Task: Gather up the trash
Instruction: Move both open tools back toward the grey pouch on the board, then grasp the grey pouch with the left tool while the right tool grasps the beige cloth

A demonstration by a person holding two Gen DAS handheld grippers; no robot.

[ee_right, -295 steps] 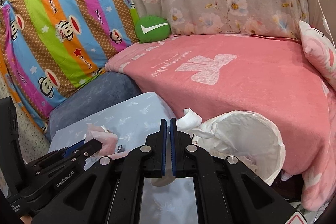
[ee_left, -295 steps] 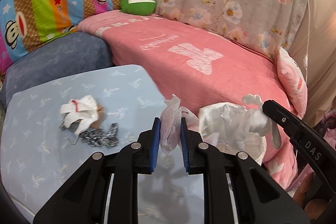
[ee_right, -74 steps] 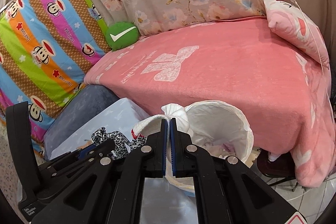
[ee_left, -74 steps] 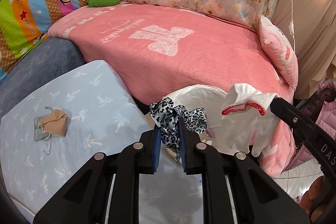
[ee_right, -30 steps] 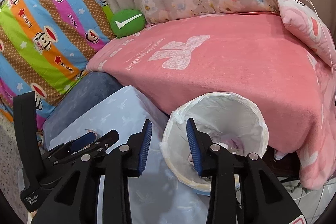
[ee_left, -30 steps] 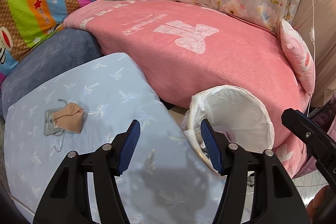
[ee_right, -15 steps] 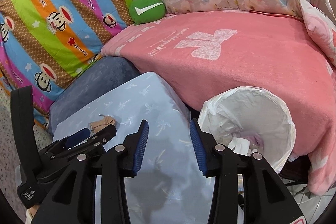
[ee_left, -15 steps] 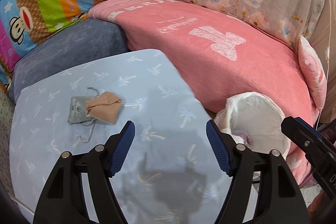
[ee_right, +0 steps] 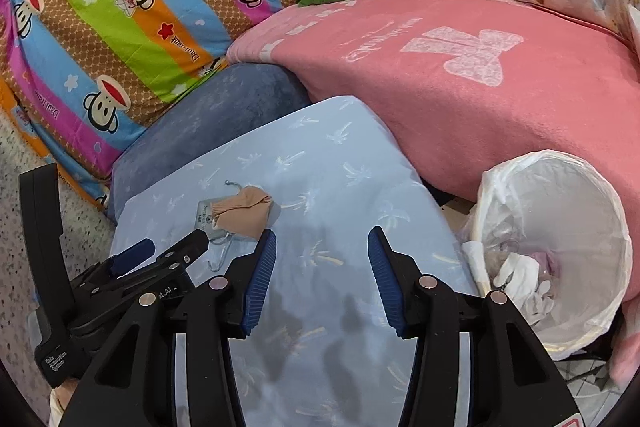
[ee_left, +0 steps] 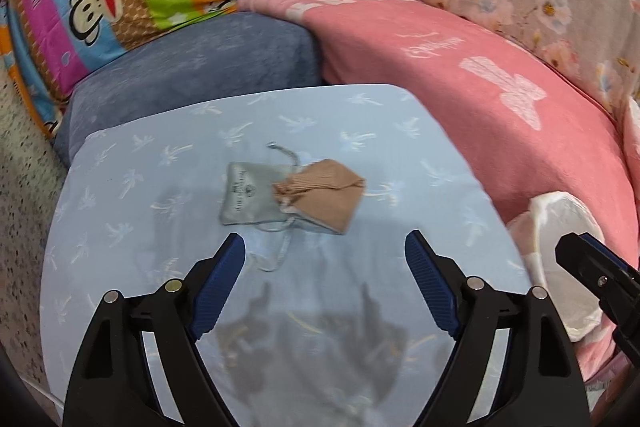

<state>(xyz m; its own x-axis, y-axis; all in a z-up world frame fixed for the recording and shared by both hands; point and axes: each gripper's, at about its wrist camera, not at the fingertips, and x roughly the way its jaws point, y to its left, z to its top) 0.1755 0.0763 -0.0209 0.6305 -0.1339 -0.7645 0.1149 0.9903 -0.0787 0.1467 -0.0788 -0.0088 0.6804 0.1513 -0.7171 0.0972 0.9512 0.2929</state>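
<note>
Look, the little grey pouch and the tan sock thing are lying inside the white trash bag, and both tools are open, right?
Not quite. The grey pouch and the tan sock lie on the light blue cushion, not inside the white trash bag, which stands off to the side. The left wrist view shows this. Both the left tool and the right tool are open, and their jaws have just been opening with nothing between them.

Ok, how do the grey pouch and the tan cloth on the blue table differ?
The grey pouch is flat and rectangular with printed lettering and a drawstring; the tan cloth is ribbed, unprinted and folded to a pointed shape. The tan cloth lies partly on top of the grey pouch, covering its right end. Both rest on the blue table, ahead of the left tool, whose jaws have just been opening with nothing between them.
</note>
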